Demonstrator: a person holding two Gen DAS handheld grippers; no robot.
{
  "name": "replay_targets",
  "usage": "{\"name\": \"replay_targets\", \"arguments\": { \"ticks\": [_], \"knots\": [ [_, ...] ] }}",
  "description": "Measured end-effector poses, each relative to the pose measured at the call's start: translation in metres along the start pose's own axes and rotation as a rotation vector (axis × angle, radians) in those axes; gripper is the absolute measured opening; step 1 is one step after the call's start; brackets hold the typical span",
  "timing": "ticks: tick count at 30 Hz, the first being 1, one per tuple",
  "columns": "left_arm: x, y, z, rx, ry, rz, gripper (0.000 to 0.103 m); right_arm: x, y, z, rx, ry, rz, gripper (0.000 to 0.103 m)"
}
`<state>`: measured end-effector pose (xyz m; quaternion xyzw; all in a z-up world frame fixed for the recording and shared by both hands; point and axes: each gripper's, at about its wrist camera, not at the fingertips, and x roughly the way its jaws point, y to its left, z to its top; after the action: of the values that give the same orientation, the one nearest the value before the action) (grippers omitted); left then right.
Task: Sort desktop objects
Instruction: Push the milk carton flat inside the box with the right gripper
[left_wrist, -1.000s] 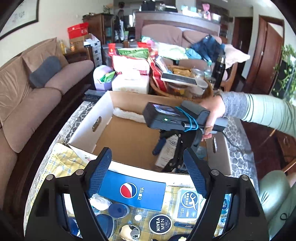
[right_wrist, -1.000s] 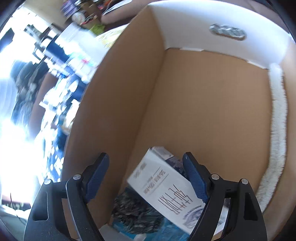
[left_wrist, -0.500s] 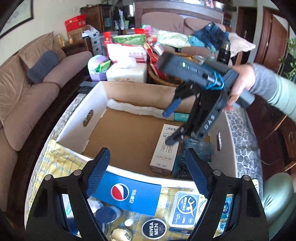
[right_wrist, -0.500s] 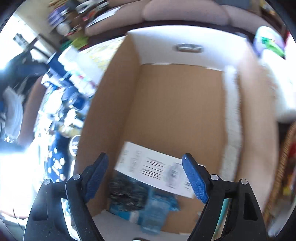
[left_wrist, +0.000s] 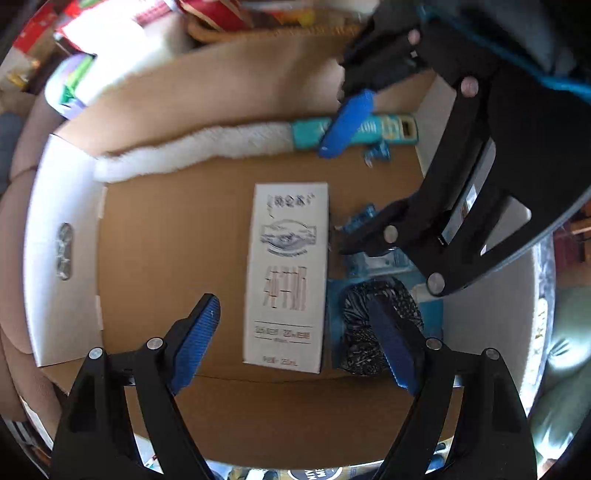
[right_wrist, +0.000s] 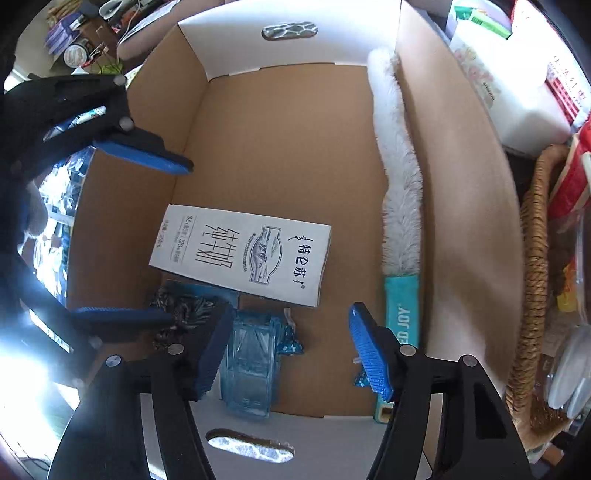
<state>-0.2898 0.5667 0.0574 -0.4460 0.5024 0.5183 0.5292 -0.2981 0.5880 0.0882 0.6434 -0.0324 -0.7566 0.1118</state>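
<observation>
1. Our left claw (left_wrist: 295, 347) hangs wide and empty over the brown cardboard box (left_wrist: 166, 236).
2. Our right claw (right_wrist: 288, 354) is closing, nothing between its pads.
3. The white milk carton (right_wrist: 243, 254) lies flat on the box floor, beside the white fluffy duster (right_wrist: 399, 177).

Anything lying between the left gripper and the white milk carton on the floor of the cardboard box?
Nothing visible does. The left gripper hangs open and empty over the milk carton, which lies flat and uncovered. The seed packet sits beside it, and the right gripper is off to the side.
</observation>
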Motion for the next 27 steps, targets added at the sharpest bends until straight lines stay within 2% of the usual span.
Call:
{"name": "replay_targets", "arguments": {
  "ticks": [4,8,14,18,22,25,27],
  "knots": [
    [0.017,0.004,-0.004,-0.019,0.037,-0.065,0.081,0.013,-0.001,0.001,0.008,-0.002,0.054,0.065],
    [0.029,0.006,-0.009,-0.040,0.069,-0.077,0.083,0.020,-0.001,0.003,0.009,-0.013,0.094,0.065],
    [0.028,0.002,-0.025,-0.050,0.075,-0.160,0.083,0.022,0.006,0.003,-0.042,-0.025,0.095,0.066],
    [0.031,-0.003,-0.038,-0.042,0.103,-0.153,0.083,0.024,0.015,0.001,-0.082,-0.012,0.131,0.066],
    [0.030,-0.005,-0.048,-0.049,0.110,-0.128,0.083,0.027,0.017,0.001,-0.066,0.017,0.156,0.066],
    [0.018,-0.005,-0.055,-0.068,0.071,-0.118,0.083,0.024,0.012,0.004,-0.018,0.009,0.159,0.066],
    [0.005,-0.005,-0.063,-0.078,0.034,-0.111,0.083,0.015,0.006,0.004,0.019,-0.018,0.156,0.071]
  ]
}}
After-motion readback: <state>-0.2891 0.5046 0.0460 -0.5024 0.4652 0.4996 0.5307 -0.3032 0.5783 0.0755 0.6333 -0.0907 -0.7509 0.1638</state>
